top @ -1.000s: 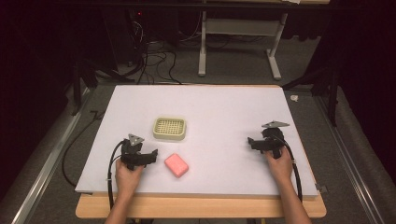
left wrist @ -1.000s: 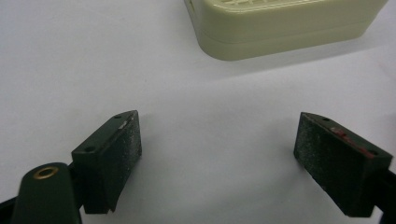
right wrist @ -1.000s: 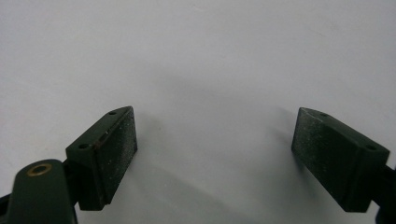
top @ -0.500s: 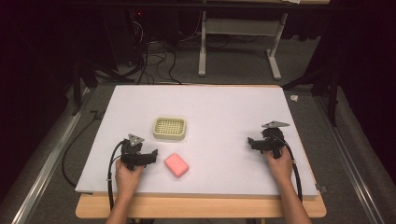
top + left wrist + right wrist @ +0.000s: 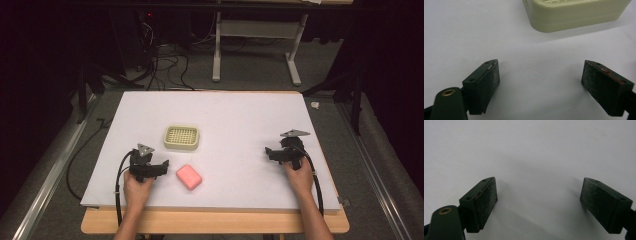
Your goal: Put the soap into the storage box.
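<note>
Claws both wide, empty; cream soap dish cut off at frame top, beside pink soap.

A white sheet covers a wooden table standing on grey carpet. Beyond it, a white metal desk frame stands in a dark room, with black cables tangled on the floor. Metal rails run along both sides.
</note>
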Tool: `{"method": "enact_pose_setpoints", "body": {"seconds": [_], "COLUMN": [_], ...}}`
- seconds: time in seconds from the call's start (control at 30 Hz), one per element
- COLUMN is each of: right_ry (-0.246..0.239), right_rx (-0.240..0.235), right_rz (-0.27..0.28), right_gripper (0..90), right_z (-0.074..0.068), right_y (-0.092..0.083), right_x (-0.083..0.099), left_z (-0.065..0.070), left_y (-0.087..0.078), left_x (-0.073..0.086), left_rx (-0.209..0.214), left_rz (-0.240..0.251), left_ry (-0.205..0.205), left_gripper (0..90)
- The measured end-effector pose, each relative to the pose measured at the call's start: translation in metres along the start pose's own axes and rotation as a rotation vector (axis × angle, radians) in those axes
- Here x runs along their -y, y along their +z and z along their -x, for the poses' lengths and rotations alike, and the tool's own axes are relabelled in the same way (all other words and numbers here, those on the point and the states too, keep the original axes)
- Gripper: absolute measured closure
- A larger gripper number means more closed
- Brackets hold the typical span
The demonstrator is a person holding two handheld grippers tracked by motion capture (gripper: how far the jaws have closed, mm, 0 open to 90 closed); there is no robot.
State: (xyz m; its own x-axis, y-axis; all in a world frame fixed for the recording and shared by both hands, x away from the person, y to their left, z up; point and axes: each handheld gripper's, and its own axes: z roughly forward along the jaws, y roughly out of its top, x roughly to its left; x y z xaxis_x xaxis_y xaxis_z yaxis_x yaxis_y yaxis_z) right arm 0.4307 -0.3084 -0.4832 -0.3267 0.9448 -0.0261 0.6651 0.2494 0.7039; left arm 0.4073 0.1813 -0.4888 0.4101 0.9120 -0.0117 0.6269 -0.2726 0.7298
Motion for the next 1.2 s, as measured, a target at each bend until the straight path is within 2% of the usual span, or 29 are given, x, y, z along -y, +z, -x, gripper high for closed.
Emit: {"method": "enact_pose_setpoints", "body": {"seconds": [0.53,0.93,1.2], "right_ry": [0.0,0.0,0.0], "right_rx": [0.0,0.0,0.0], "right_rz": [0.0,0.0,0.0], "right_gripper": [14.7,14.7,14.7], "right_z": [0.0,0.0,0.0], "right_y": [0.0,0.0,0.0], "right_x": [0.0,0.0,0.0], "left_z": [-0.002,0.001,0.011], "left_y": [-0.002,-0.01,-0.02], "left_x": [0.0,-0.001,-0.008], "left_rx": [0.011,0.012,0.058], "left_rz": [0.011,0.042,0.069], "left_ry": [-0.019,-0.001,0.03], "left_gripper": [15.8,15.8,15.6]}}
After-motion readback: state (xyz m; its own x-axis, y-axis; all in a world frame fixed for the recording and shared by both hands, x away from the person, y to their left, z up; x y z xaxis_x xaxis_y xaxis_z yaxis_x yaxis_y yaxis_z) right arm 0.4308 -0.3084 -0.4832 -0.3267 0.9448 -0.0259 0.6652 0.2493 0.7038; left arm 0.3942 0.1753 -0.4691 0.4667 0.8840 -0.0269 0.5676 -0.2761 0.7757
